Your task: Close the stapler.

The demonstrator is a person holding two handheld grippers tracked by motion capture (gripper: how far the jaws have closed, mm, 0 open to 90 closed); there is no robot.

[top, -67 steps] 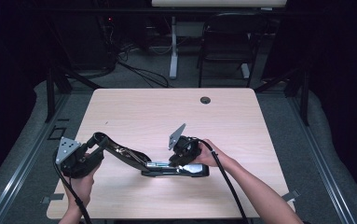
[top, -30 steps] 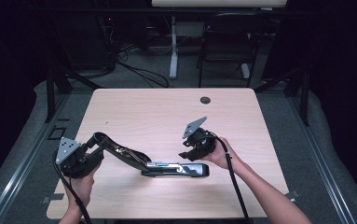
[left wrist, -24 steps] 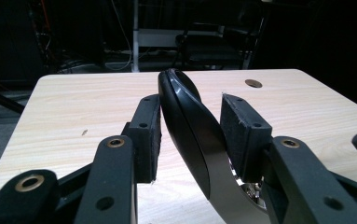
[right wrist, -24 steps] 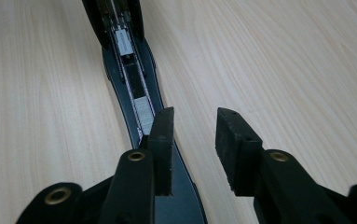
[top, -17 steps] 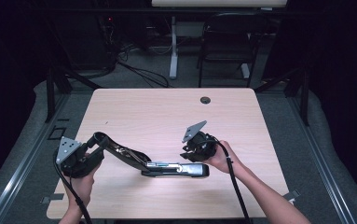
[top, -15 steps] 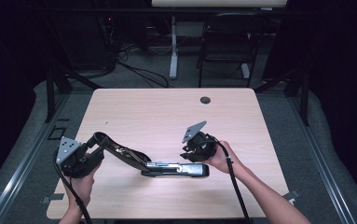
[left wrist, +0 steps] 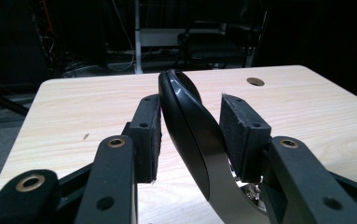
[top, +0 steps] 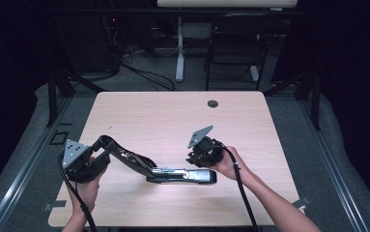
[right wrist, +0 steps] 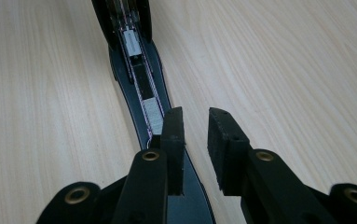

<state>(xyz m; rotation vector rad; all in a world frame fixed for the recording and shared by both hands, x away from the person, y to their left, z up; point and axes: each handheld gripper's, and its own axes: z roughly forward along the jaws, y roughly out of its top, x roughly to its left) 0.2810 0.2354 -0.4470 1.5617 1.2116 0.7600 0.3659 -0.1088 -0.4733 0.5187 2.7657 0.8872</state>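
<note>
Black metal-and-plastic stapler (top: 173,171), swung open on pale wooden bench (top: 163,116): lid gripped by left claw (left wrist: 190,135) at 9 o'clock. Right claw (right wrist: 195,140), jaws just narrowing, empty over magazine at 3 o'clock; loading apparently remains.

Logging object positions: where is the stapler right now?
In the high view the stapler lies open near the table's front edge, its raised top in the left claw.

Readable text: none in any view.
Stapler (top: 173,171): black body lying open on the table, no brand or lettering legible.
Staple channel (right wrist: 141,88): bare metal, no marking legible.
Gripper jaws: plain black, no numbers or labels.
Table (top: 173,116): plain light wood, no sign or sticker with writing.
</note>
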